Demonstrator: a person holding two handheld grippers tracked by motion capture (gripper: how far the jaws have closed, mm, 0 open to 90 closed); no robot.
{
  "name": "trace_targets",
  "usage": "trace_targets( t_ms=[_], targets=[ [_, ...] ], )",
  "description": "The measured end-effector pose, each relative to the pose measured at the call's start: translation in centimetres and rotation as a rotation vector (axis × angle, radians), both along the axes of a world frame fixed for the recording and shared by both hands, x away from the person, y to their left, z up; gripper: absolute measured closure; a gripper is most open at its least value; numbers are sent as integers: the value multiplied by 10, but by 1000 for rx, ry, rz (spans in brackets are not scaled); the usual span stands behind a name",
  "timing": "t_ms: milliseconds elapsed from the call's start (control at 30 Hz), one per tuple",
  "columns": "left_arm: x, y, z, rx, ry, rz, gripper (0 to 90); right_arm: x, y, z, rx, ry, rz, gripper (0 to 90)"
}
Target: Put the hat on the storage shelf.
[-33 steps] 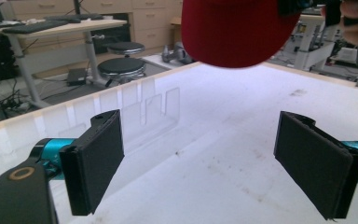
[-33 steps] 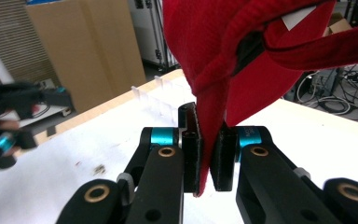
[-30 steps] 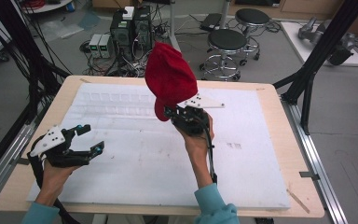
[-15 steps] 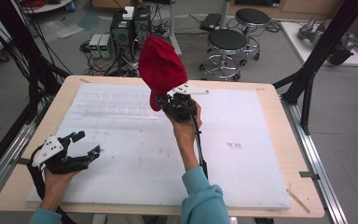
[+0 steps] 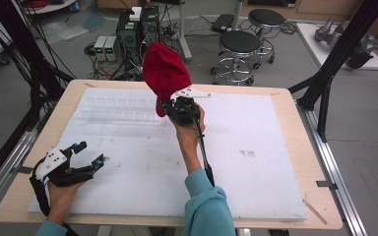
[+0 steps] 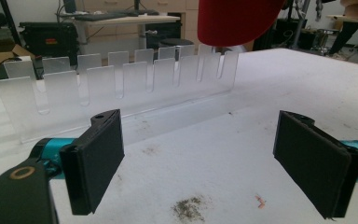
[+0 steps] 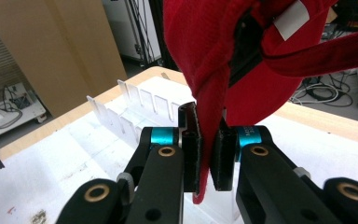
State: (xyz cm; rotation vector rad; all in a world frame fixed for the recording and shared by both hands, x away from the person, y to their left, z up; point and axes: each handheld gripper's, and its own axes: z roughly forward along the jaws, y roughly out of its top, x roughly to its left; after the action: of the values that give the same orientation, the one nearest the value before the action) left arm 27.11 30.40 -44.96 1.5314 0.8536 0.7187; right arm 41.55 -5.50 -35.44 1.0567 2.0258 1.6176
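Right jaws pinch the cap [image 7: 242, 56] by one thin edge above the rack [image 5: 118, 109]; left jaws gape empty. It could slip, I judge.

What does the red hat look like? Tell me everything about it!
The red hat is a soft cloth cap, fuzzy-looking, with a strap and a small white label inside. The right claw pinches a fold of its edge between two black pads, so it stands up above the claw, off the white table. It is held near a clear plastic rack. Nothing else touches it.
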Motion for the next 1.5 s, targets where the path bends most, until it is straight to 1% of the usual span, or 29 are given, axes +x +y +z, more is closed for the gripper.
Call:
trace_targets(
  t_ms=[133, 233, 367, 500, 633, 767, 867, 1000, 1133, 1167, 1200, 1233, 1267, 1300, 1333, 1367, 1400, 1467, 1500],
  targets=[
    [-2, 0, -1, -9, -21, 10, 165, 4, 1, -4, 4, 1, -9, 850],
    [-2, 0, -1, -9, -25, 11, 165, 4, 2, -6, 3, 0, -7, 851],
    [-3, 0, -1, -7, -31, 12, 165, 7, 6, -10, -3, 10, -6, 850],
    [-3, 0, -1, -7, -32, 17, 165, 9, 10, -16, -21, 18, -7, 850],
    [-4, 1, -2, -27, -36, 20, 165, 11, 14, -21, -37, 27, -5, 850],
    [-4, 2, -2, -27, -41, 20, 165, 10, 17, -27, -54, 33, -5, 850],
    [-4, 1, -2, -25, -46, 19, 166, 7, 17, -32, -41, 37, -3, 850],
    [-5, 1, -2, -28, -47, 18, 166, 3, 19, -34, -73, 29, 0, 849],
    [-5, 1, -2, -26, -45, 20, 166, 1, 20, -35, -82, 34, -2, 842],
    [-5, 1, -2, -27, -45, 22, 166, 1, 19, -35, -82, 33, 0, 834],
    [-4, 1, -2, -28, -45, 22, 166, 0, 19, -36, -81, 41, -7, 793],
    [-4, 1, -2, -28, -44, 23, 166, 0, 18, -37, -86, 38, -12, 790],
    [-4, 1, -2, -28, -44, 22, 166, 0, 18, -38, -90, 40, -10, 764],
    [-4, 1, -2, -27, -44, 21, 166, 1, 17, -38, -87, 47, -14, 702],
    [-5, 1, -2, -26, -44, 21, 166, 1, 17, -38, -86, 44, -16, 673],
    [-4, 1, -2, -26, -44, 21, 166, 1, 16, -38, -85, 43, -19, 668],
    [-4, 1, -2, -27, -43, 22, 166, -1, 16, -36, -78, 39, -20, 631],
    [-4, 2, -2, -33, -39, 24, 166, -2, 15, -35, -83, 30, -23, 542],
    [-4, 2, -2, -36, -37, 25, 166, -4, 15, -34, -90, 20, -39, 487]
  ],
)
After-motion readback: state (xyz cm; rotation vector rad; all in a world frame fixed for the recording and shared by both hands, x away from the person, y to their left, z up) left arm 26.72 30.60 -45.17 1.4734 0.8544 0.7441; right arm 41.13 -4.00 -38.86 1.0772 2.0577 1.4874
